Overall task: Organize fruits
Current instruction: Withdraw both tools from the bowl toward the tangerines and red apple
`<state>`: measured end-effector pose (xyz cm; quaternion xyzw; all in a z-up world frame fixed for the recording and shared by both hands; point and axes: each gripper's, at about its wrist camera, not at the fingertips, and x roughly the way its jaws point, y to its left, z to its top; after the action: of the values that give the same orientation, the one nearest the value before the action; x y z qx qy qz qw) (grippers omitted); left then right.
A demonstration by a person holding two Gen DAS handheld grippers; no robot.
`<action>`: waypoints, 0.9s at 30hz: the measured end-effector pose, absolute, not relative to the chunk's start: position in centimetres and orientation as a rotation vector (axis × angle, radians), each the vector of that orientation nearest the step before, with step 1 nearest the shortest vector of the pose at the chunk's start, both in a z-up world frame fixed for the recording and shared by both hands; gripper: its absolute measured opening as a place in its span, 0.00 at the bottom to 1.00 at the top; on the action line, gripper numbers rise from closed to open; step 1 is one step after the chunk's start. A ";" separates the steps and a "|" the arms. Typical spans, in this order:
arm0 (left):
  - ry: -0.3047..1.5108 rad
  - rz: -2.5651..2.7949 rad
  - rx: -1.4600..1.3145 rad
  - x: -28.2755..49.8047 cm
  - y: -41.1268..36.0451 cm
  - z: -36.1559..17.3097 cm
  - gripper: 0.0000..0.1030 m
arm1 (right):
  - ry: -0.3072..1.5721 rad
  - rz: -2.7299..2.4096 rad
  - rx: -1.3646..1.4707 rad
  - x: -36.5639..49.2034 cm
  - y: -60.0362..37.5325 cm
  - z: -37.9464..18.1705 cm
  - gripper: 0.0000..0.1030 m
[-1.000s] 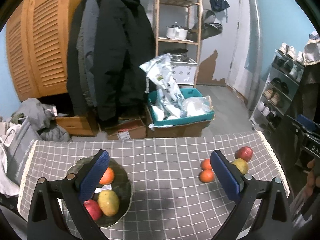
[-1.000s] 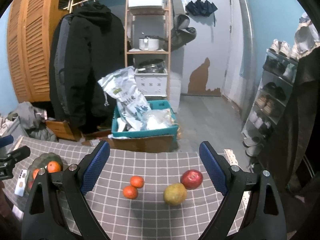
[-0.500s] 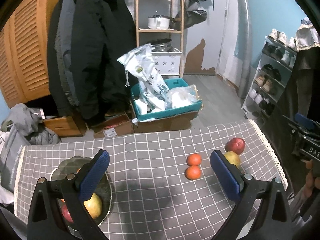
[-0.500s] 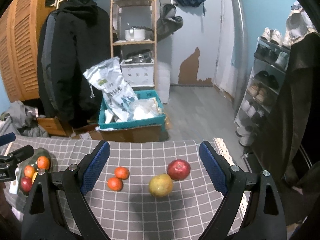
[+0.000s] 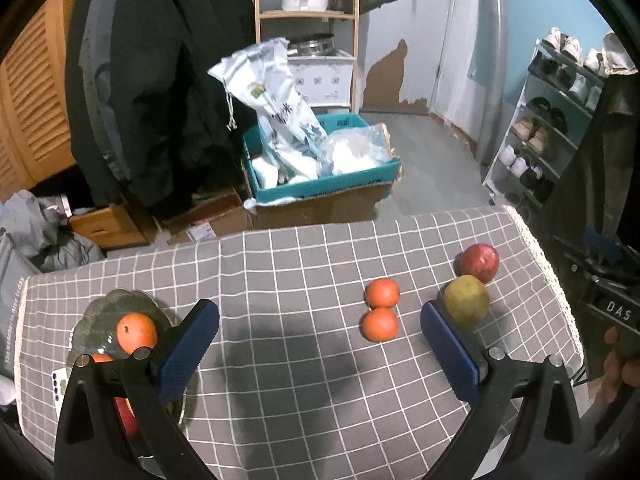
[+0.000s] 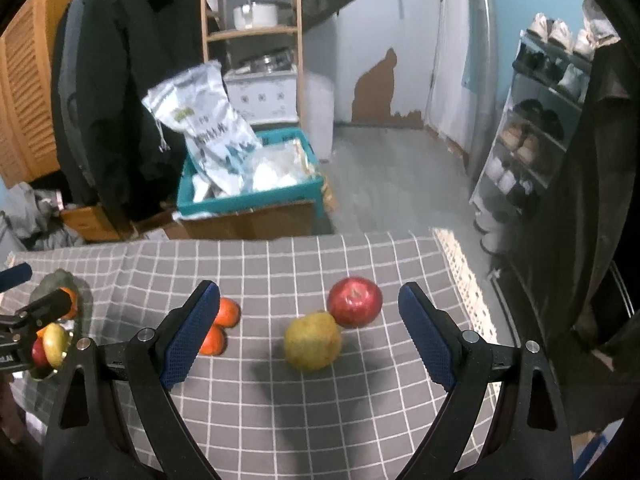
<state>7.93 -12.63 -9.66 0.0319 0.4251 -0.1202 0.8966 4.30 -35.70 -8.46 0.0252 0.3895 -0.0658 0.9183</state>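
Between spread jaws, upright pear (image 6: pixel 313 341)

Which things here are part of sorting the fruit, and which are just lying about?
Part of the job: red apple, yellow-green fruit, two oranges, glass plate, both open grippers.
Lying about: teal crate, coats, shoe rack.

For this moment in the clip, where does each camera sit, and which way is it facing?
Left wrist: on the left gripper, above the checked table's middle, facing the room; open jaws and a hand show.
Right wrist: on the right gripper, over the table's right end, aimed at the yellow fruit and red apple; open jaws show.
Shared: four loose fruits, fruit plate, teal box.
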 end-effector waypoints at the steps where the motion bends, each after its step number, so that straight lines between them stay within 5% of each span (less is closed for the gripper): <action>1: 0.889 -0.248 0.068 8.1 -12.8 -10.0 0.99 | 0.815 -0.137 0.052 4.6 -35.9 -9.0 0.87; 27: 1.147 -0.242 -0.027 14.1 -15.2 -20.9 0.99 | 1.166 -0.141 0.163 11.1 -38.3 -22.7 0.87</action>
<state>14.10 -15.20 -20.90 -0.0126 0.5410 -0.1141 0.8331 11.07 -38.34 -22.74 0.0768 0.5494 -0.0665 0.8293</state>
